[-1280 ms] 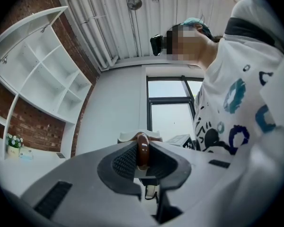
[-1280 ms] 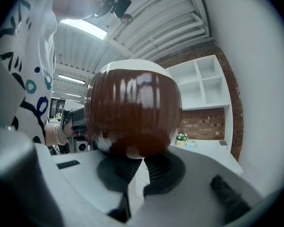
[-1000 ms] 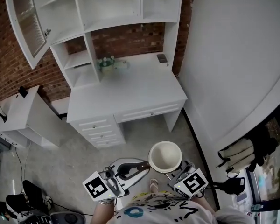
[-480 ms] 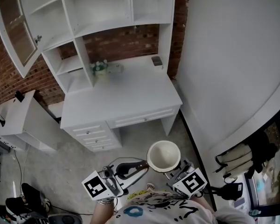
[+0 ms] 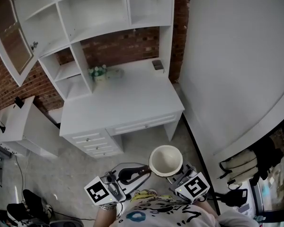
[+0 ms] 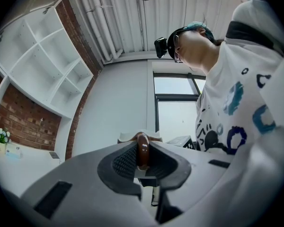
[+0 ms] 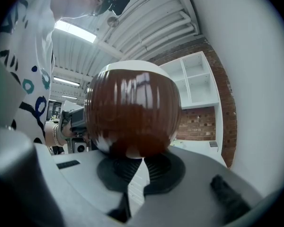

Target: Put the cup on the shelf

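A round cup (image 5: 166, 160), glossy brown outside (image 7: 132, 112) and cream inside, is held upright above the floor in front of the person. My left gripper (image 5: 143, 168) is shut on its brown handle (image 6: 142, 150), which stands edge-on between the ribbed pads. My right gripper (image 5: 173, 178) sits under the cup, and its jaws (image 7: 132, 162) close on the pale foot of the cup. The white shelf unit (image 5: 94, 13) stands on the desk (image 5: 128, 98) ahead, well apart from the cup, with its compartments bare.
A small potted plant (image 5: 97, 72) and a dark box (image 5: 157, 65) sit at the back of the desk. A glass cupboard door (image 5: 9, 37) hangs open at the upper left. A white wall (image 5: 227, 56) is on the right, a low white cabinet (image 5: 23, 122) on the left.
The head view has shifted, so the desk and shelves sit further left and lower in the picture. Both grippers keep the same hold on the cup.
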